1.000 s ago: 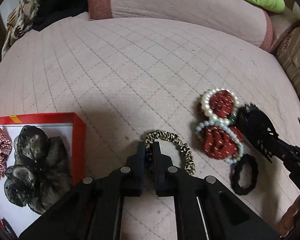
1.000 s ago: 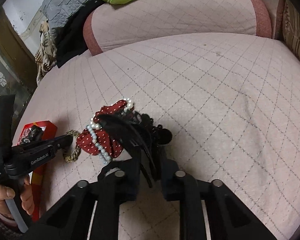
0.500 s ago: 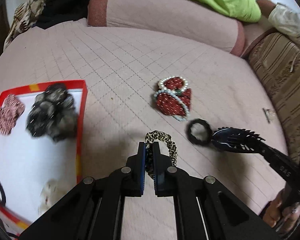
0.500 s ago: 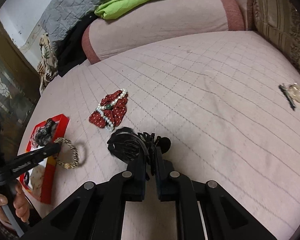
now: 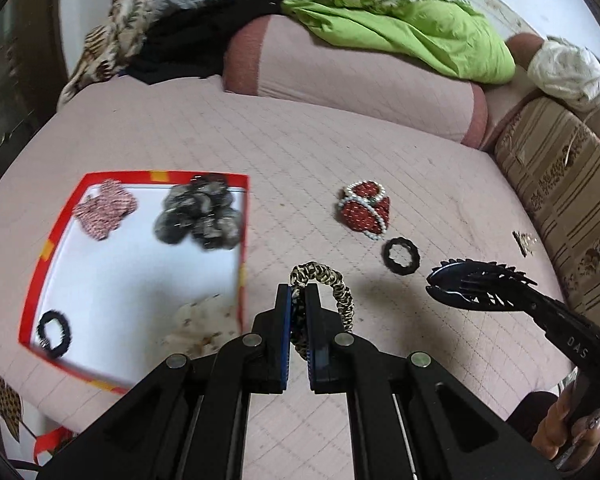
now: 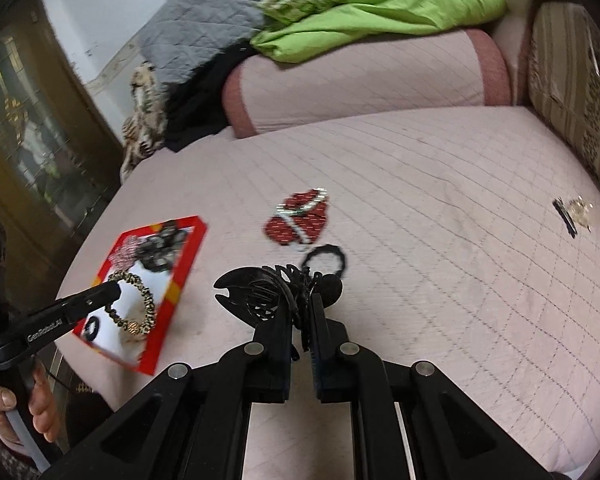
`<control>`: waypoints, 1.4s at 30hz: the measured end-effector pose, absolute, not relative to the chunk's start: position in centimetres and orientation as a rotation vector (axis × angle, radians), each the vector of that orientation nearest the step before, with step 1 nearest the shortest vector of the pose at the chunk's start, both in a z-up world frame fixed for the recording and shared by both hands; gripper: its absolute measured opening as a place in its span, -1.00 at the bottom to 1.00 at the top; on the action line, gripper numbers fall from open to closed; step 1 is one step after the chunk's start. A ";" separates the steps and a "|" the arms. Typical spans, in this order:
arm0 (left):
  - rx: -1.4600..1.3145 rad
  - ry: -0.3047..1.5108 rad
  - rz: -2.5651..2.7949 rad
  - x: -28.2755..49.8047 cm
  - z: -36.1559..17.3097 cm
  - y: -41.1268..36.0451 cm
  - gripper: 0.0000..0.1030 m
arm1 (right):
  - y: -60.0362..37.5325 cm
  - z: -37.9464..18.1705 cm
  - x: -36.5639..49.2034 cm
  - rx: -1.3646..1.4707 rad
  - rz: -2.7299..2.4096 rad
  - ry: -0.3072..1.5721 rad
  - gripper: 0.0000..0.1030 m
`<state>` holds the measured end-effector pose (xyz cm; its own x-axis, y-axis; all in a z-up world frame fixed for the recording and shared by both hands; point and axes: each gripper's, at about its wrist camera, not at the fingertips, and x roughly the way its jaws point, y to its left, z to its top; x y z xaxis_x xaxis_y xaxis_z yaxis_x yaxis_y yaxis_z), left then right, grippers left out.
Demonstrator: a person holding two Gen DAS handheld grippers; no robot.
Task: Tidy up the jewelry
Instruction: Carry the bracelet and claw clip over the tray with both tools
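My left gripper (image 5: 298, 300) is shut on a leopard-print scrunchie (image 5: 332, 286) and holds it in the air just right of the red-rimmed box (image 5: 244, 240); it also shows in the right wrist view (image 6: 140, 304). My right gripper (image 6: 302, 300) is shut on a black claw hair clip (image 6: 256, 292), also seen in the left wrist view (image 5: 472, 284). A red dotted bow with pearl strings (image 5: 366, 210) and a black hair tie (image 5: 401, 256) lie on the pink bed. The box holds a checked scrunchie (image 5: 106, 208), a dark scrunchie (image 5: 200, 216) and a black tie (image 5: 54, 332).
A small gold and black hairpin (image 6: 572, 216) lies at the bed's right side near a striped cushion (image 5: 560, 200). A pink bolster (image 5: 340, 56) with a green blanket (image 5: 400, 20) lies at the back. The bed's near edge drops off below the box.
Both grippers have risen and pulled back from the bed, each carrying its item. The box has come fully into view. The bow and black tie stay on the bed.
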<state>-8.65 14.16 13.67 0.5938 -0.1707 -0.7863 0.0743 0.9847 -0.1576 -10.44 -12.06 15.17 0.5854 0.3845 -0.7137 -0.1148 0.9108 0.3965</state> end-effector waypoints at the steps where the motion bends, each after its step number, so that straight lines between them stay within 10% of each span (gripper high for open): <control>1: -0.120 0.921 -0.134 -9.0 13.9 14.7 -0.88 | -11.5 15.5 -10.6 0.318 0.308 0.898 -0.83; 42: -0.260 1.022 0.191 -2.9 8.2 37.7 -0.88 | 15.3 12.1 -7.5 0.195 0.723 1.145 -0.83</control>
